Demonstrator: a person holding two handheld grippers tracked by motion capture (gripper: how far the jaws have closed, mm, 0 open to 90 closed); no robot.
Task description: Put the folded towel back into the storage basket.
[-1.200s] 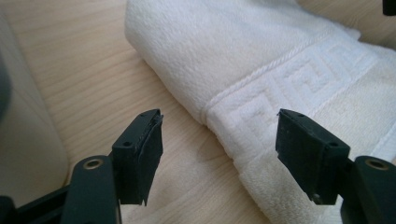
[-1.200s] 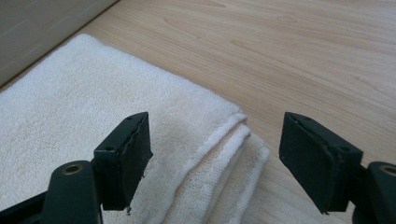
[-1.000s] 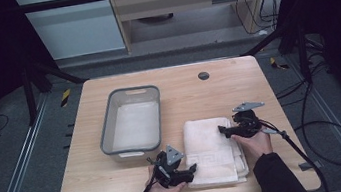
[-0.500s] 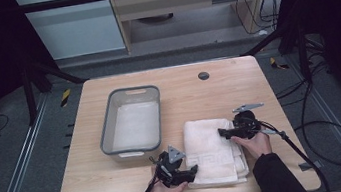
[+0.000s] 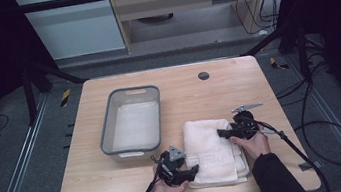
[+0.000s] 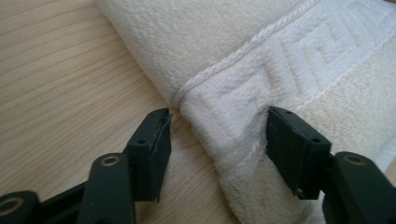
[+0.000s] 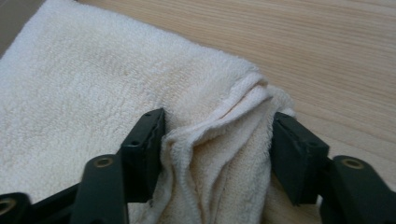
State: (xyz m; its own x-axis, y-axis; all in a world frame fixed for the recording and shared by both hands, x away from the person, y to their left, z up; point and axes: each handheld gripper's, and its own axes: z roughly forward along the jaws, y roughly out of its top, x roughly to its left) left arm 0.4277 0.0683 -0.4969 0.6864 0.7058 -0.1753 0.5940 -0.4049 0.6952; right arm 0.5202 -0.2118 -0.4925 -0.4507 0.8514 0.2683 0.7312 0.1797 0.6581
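Cream folded towel (image 5: 214, 151) lies just right of the grey tub (image 5: 132, 124), and my left gripper (image 6: 215, 135) and right gripper (image 7: 217, 140) have just been closing, each bunching an edge, so I judge the grasp nearly made, lifting undone.

A folded towel (image 5: 214, 151) lies on the table (image 5: 257, 79) near its front edge, just right of a tub (image 5: 132, 124). The left gripper (image 5: 194, 169) sits at the towel's front-left corner, the right gripper (image 5: 222, 132) at its right edge.
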